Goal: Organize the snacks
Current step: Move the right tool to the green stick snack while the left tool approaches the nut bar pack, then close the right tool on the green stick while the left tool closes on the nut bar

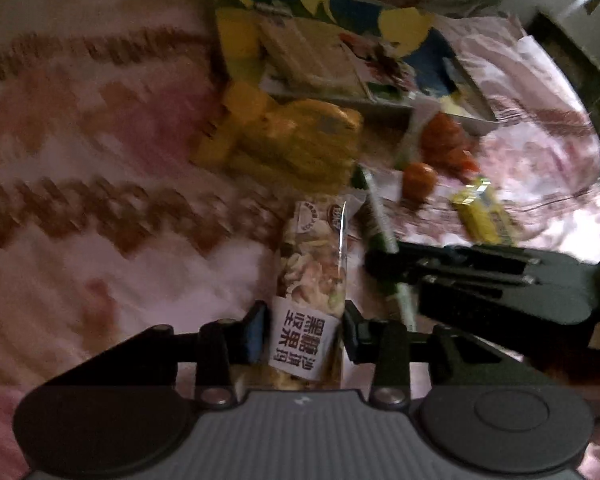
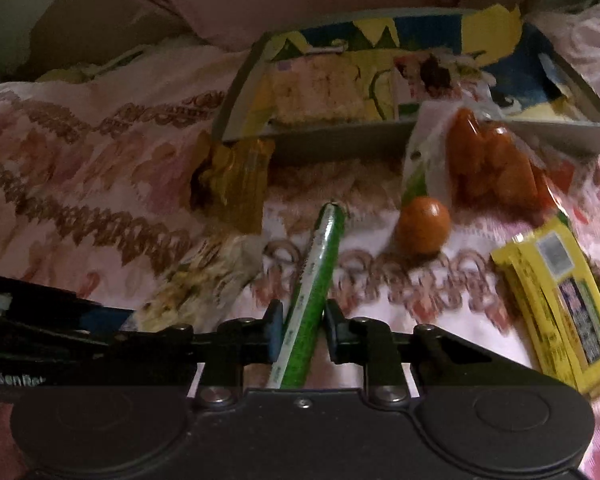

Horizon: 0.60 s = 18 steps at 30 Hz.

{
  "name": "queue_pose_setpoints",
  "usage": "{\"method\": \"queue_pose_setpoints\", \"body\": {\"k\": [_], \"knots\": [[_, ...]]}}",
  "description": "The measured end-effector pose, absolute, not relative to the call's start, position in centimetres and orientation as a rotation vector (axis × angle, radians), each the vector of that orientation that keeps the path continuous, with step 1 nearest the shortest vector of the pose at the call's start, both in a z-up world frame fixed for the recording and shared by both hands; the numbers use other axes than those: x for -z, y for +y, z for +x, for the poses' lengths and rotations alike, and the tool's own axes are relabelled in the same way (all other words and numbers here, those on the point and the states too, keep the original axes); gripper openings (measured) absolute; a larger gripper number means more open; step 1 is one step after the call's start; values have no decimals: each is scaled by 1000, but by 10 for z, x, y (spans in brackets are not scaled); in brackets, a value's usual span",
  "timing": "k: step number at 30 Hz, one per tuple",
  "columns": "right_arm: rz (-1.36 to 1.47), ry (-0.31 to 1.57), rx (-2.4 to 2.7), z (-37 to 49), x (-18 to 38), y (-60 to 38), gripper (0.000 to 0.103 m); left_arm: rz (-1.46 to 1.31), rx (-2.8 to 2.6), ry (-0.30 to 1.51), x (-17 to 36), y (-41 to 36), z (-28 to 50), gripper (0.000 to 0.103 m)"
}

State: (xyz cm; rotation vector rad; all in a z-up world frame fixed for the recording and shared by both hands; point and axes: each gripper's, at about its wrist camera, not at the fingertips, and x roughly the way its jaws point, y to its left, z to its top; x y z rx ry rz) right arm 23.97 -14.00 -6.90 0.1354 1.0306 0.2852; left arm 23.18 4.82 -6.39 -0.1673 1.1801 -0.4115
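My left gripper is shut on a nut bar packet with a white label, which points away over the pink bedcover. In the right wrist view this packet lies at the left, beside the left gripper. My right gripper is shut on a thin green stick packet that slants up and away. From the left wrist view the right gripper comes in from the right across the green stick. A shallow box with a colourful lining holds flat snack packs.
A crumpled yellow-orange packet lies before the box's left corner. An orange ball and a bag of orange snacks sit to the right. A yellow packet lies at the near right. A patterned pink bedcover is underneath.
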Motion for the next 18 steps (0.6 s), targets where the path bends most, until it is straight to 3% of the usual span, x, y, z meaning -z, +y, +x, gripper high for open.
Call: {"method": "queue_pose_setpoints", "body": {"k": [14,18], "knots": [[97,1083,-271,229,71,-150,28,-37,385,1167,69,23,223,44],[116,1081,-286,228,71,-158,21,-31,380,1163,67,22,221,41]]}}
